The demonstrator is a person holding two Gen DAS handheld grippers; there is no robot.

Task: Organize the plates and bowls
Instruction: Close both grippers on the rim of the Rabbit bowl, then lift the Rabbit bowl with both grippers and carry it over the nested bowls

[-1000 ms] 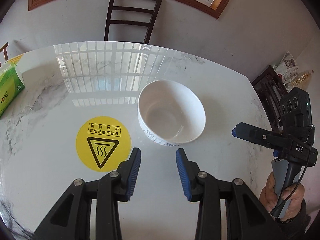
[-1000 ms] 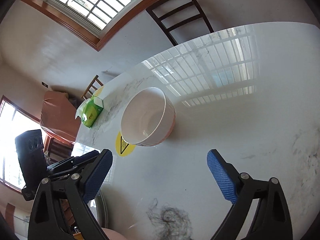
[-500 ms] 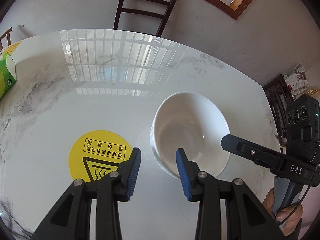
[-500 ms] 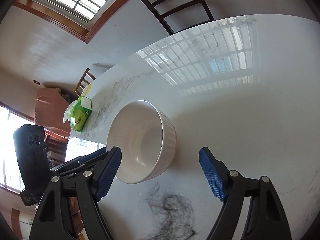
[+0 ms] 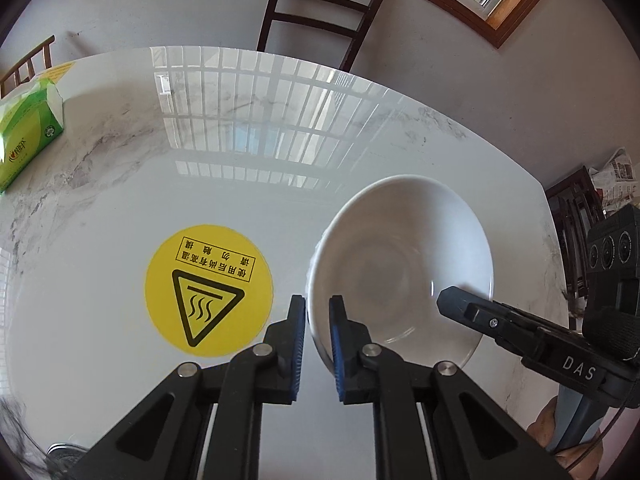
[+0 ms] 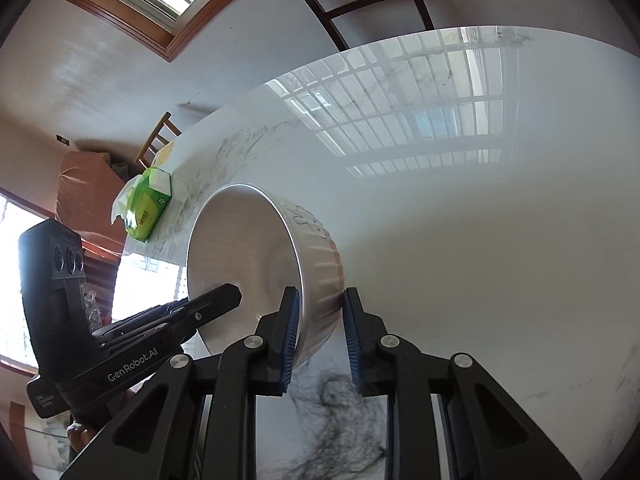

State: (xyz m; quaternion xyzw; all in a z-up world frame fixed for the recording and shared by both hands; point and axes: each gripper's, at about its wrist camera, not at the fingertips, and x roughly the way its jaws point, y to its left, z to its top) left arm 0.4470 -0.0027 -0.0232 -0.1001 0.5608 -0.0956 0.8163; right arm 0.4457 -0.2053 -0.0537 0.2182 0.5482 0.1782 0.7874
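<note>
1. Bowl (image 5: 400,256) first: a white ceramic one with a ribbed outer wall, sitting on the marble table (image 5: 240,152) at about four o'clock in my left camera's view, near the table's right edge.
2. My left gripper (image 5: 318,312) straddles the bowl's near-left rim, one blue pad outside the wall and one inside; the jaws are closing and look pressed onto the rim.
3. My right gripper (image 6: 318,312) takes the rim on the other side, at six o'clock in its own camera view, one pad inside the bowl and one against the ribbed wall. These jaws are closing too, with the wall between them and the pads touching it.
4. In the right camera view the bowl appears tipped, its mouth facing nine o'clock, though the fisheye may be exaggerating that; I cannot tell whether its base has left the table.
5. A round yellow warning sticker (image 5: 208,286) lies on the table just beside the bowl, at nine o'clock from it.
6. A green tissue pack (image 5: 28,136) rests near the table's far-left edge, well apart from the bowl.
7. A dark wooden chair (image 5: 320,12) stands beyond the table at twelve o'clock.
8. A dark wispy smudge (image 6: 340,420) shows on the marble under my right jaws.
</note>
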